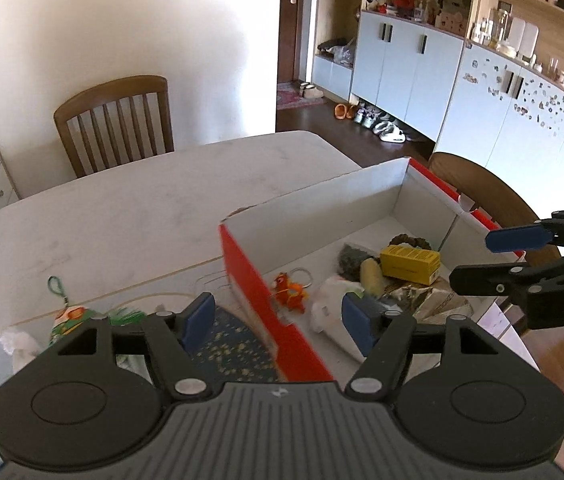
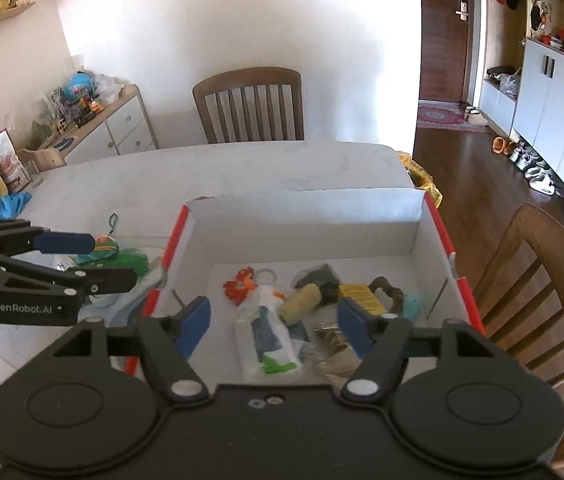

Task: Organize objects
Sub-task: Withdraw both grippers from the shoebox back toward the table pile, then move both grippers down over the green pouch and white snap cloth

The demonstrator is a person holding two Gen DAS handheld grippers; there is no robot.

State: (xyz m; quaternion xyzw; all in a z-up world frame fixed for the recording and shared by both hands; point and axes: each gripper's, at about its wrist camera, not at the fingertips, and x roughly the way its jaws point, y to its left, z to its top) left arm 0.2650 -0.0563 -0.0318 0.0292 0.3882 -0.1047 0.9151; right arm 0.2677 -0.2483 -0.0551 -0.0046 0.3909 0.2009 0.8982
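Two grippers are hovering with jaws apart: left gripper point(image 1: 278, 322) at lower centre, right gripper point(image 2: 272, 320) likewise. One red box point(image 2: 418, 216) is sitting mid-frame, holding one yellow carton point(image 1: 410, 264) and one orange toy point(image 2: 238, 284).

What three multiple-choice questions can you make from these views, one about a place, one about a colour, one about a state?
1. Where does the small yellow cardboard carton lie?
A. on a chair
B. inside the red-and-white cardboard box
C. on the floor

2. What colour are the outer walls of that box?
A. red
B. green
C. black

3. How does the right tool stand?
A. shut on the carton
B. shut on nothing
C. open, holding nothing

Answers:
1 B, it rests on the box floor among other small items.
2 A, the outer side panel shows red in the left wrist view.
3 C, its blue pads stand wide apart over the box with nothing between them.
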